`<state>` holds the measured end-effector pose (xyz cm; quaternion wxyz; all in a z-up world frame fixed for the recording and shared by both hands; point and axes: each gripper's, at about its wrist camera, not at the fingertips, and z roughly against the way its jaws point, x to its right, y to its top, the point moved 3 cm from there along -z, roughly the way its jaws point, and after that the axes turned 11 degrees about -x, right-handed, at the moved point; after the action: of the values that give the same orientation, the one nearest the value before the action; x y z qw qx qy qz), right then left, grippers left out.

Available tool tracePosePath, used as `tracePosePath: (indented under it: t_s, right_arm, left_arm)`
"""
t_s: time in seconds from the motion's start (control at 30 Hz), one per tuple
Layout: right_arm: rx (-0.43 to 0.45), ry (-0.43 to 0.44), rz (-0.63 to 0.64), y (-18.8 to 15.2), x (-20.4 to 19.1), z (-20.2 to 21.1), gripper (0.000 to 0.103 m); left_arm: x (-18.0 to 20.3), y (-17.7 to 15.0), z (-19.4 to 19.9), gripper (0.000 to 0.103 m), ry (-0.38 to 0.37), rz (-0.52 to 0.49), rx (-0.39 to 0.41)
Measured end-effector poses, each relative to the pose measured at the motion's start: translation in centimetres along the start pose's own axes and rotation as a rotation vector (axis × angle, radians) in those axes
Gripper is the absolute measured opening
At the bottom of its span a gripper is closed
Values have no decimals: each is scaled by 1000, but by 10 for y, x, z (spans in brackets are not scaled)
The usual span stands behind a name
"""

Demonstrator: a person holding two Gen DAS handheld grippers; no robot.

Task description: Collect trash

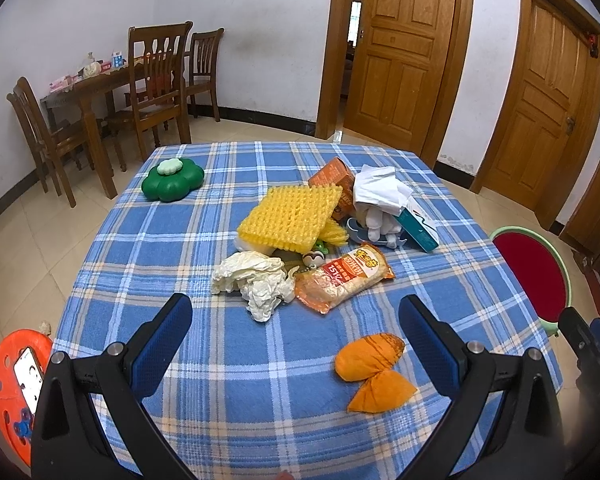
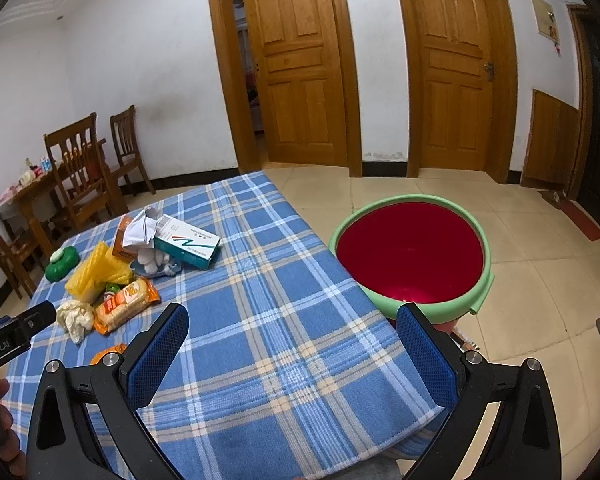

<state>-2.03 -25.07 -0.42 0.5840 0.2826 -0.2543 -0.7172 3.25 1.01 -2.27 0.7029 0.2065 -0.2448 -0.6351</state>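
Both tools gape, empty; crumpled paper [image 1: 256,280] lies ahead of left tool [image 1: 296,344].

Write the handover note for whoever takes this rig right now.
Left gripper: open, empty, above the near table edge.
Right gripper: open, empty, over the table's right corner.
Trash on the plaid cloth: crumpled paper, snack wrapper, orange wrapper, yellow foam net, boxes and tissue behind.
Bin beside the table: looks empty.
Done: nothing. Left: everything.

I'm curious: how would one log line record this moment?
left gripper: open, empty | right gripper: open, empty | red, green-rimmed plastic bin: empty
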Motion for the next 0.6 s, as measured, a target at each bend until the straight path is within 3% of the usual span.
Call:
tracePosePath:
  t_s: [0.6]
  right_arm:
    - [-126,59,123,44,-30,-54,103]
  left_arm:
    - [-11,33,-46,102,36,-2,-69]
